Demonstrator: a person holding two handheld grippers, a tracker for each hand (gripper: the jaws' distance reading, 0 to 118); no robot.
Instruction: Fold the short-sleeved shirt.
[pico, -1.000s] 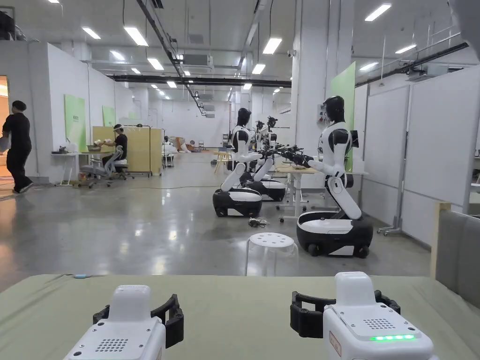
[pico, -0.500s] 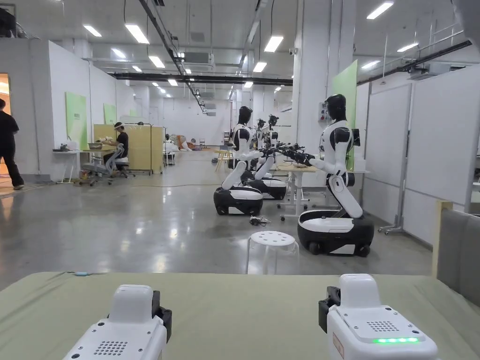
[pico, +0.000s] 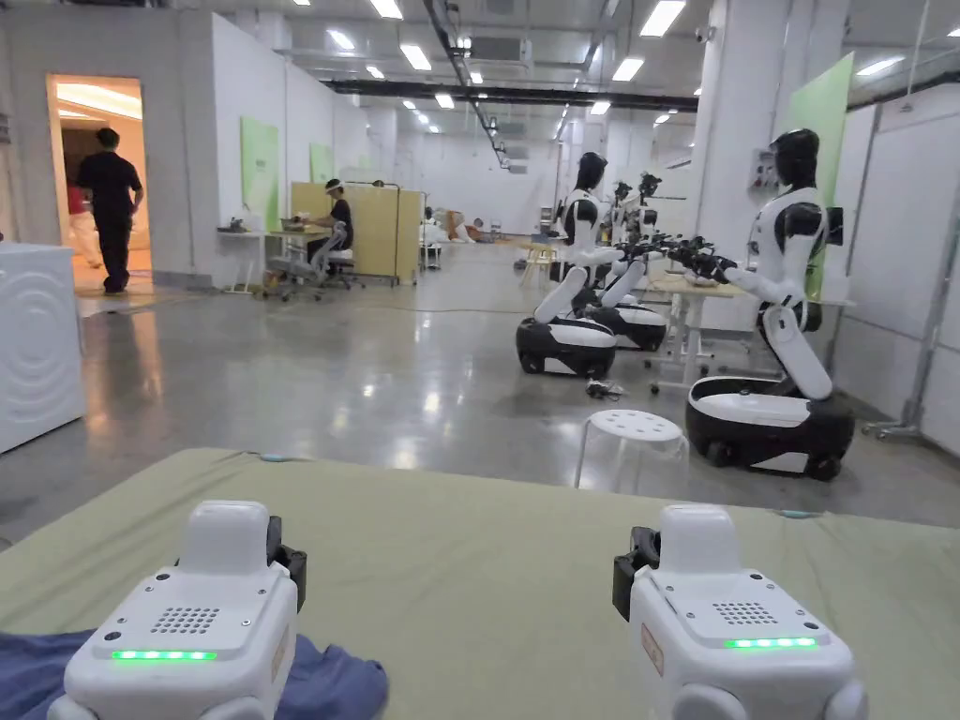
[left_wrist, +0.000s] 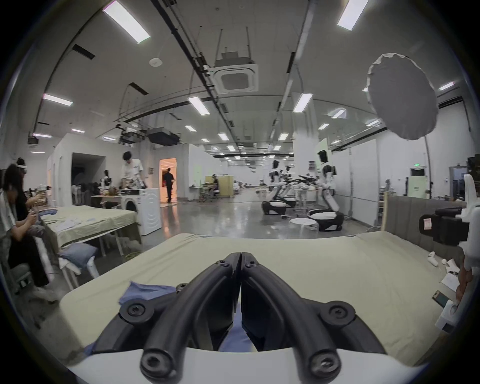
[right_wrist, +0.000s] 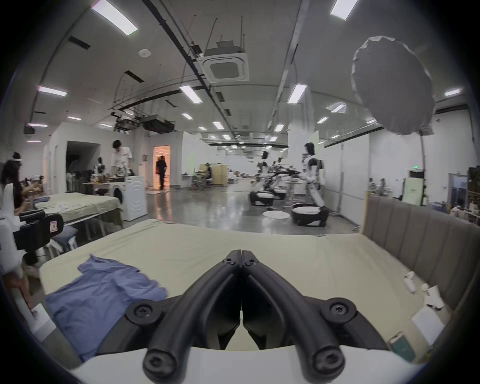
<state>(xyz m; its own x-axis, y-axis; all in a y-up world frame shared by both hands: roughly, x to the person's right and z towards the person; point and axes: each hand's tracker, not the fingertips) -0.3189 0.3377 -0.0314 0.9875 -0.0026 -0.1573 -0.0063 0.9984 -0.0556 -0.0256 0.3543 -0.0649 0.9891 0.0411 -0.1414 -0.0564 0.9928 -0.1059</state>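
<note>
A crumpled blue short-sleeved shirt (right_wrist: 104, 293) lies on the near left part of the green-covered bed (pico: 487, 562). In the head view a corner of the shirt (pico: 328, 684) shows under my left gripper (pico: 281, 553). The left gripper (left_wrist: 241, 256) hovers above the shirt (left_wrist: 145, 292), its jaws pressed together with nothing between them. My right gripper (right_wrist: 241, 253) is held over bare sheet to the right of the shirt, jaws also together and empty. In the head view the right gripper (pico: 633, 562) sits at the lower right.
A grey padded headboard (right_wrist: 415, 233) runs along the bed's right side, with papers and small items (right_wrist: 426, 309) beside it. A white stool (pico: 633, 445) and wheeled humanoid robots (pico: 778, 375) stand beyond the bed. A second bed (left_wrist: 85, 223), a washing machine (left_wrist: 145, 210) and people are at the left.
Both grippers' jaws, spread wide a second ago, have closed. The head camera has tilted down and swung left, bringing the blue shirt into the picture.
</note>
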